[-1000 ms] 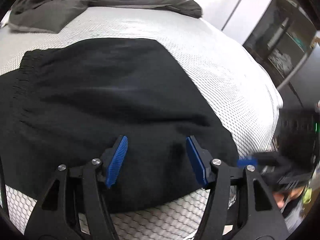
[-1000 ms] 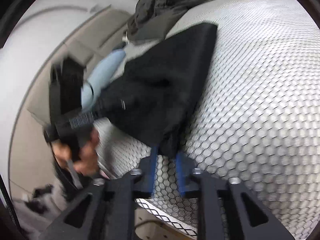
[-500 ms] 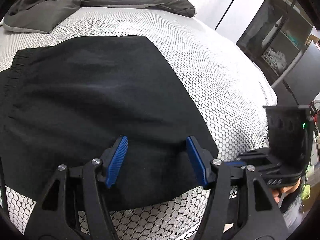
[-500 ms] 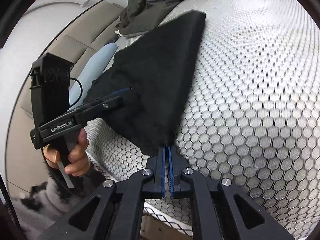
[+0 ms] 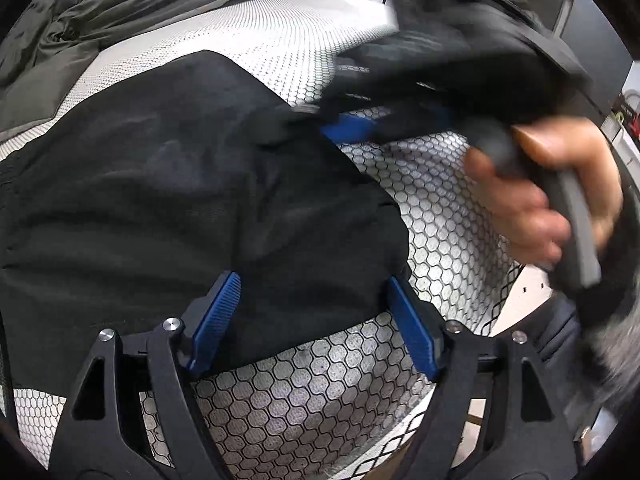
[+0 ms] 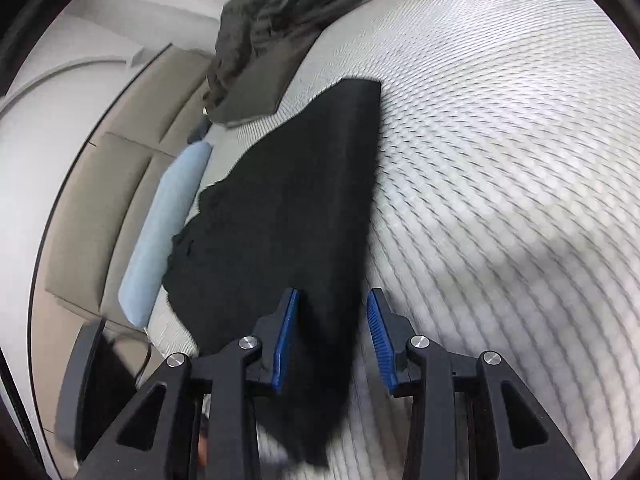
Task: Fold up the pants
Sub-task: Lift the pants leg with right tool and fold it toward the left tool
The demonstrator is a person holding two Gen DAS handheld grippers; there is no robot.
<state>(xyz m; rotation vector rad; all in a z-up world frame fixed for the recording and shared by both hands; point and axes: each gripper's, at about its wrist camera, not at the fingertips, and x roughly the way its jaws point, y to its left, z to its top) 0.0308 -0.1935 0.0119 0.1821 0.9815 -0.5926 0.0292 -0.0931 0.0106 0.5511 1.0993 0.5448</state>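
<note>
Black pants [image 5: 168, 184] lie on the white honeycomb-pattern bed [image 5: 312, 396]. My left gripper [image 5: 316, 304] is open, its blue pads on either side of the near edge of the cloth. In the left wrist view the right gripper [image 5: 352, 128] reaches over the pants' right edge, blurred, with a hand on its handle. In the right wrist view the pants [image 6: 288, 216] form a long dark strip. My right gripper [image 6: 332, 320] is open, with the near end of the strip between its pads.
A rumpled dark grey blanket [image 5: 132, 4] lies at the far end of the bed, also seen in the right wrist view [image 6: 272, 28]. A light blue pillow [image 6: 168, 232] lies beside a beige padded headboard [image 6: 100, 196]. Dark shelving stands beyond the bed's right edge.
My right gripper has opened from shut on the pants' corner and moved forward over the cloth. It now crosses the left wrist view above the pants' right edge.
</note>
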